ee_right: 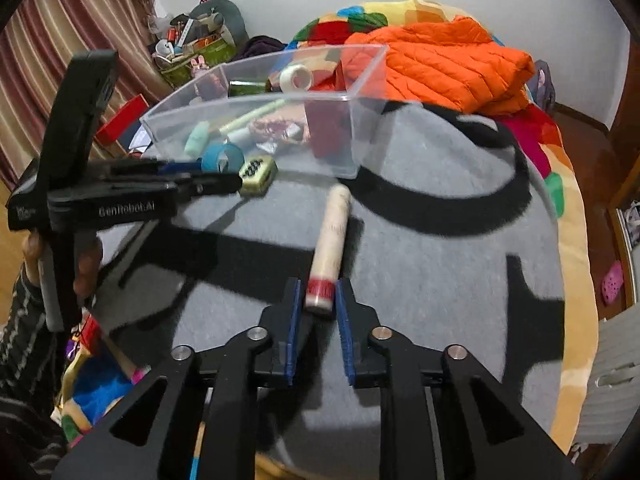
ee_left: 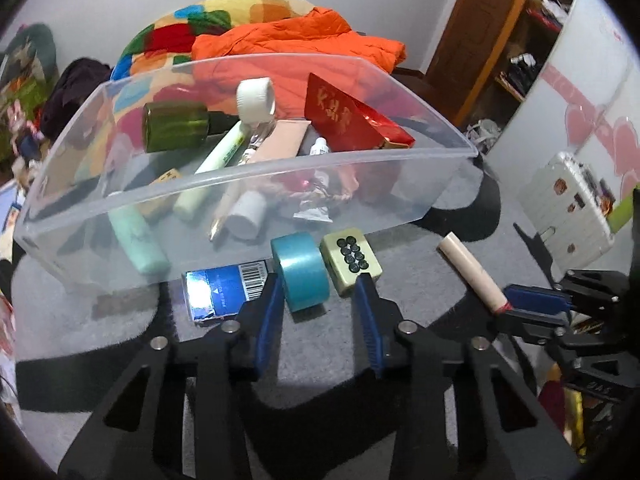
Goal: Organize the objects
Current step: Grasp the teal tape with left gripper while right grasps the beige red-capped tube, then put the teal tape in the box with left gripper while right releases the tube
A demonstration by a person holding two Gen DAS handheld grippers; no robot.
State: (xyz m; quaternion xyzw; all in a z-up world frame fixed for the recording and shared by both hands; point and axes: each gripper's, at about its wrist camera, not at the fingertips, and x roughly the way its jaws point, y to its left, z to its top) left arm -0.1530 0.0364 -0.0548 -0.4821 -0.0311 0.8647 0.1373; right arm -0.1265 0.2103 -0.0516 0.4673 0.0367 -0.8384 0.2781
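Observation:
A clear plastic bin [ee_left: 248, 184] [ee_right: 352, 136] on the grey mat holds several tubes, bottles and a red box [ee_left: 344, 120]. In front of it lie a teal tape roll [ee_left: 302, 270] [ee_right: 222, 157], a green mahjong tile [ee_left: 350, 260] [ee_right: 258, 174], a blue packet [ee_left: 224, 288] and a cream tube with a red band [ee_left: 472, 270] [ee_right: 330, 240]. My left gripper [ee_left: 318, 284] [ee_right: 208, 178] is open, its fingers either side of the tape roll. My right gripper [ee_right: 318, 296] [ee_left: 516, 304] has its pads at the tube's red-banded end, which rests on the mat.
An orange jacket [ee_right: 440, 64] and a colourful blanket [ee_left: 168, 36] lie behind the bin. A white case [ee_left: 564, 204] stands at the right. The grey mat [ee_right: 420, 280] ends near the bed edge at right.

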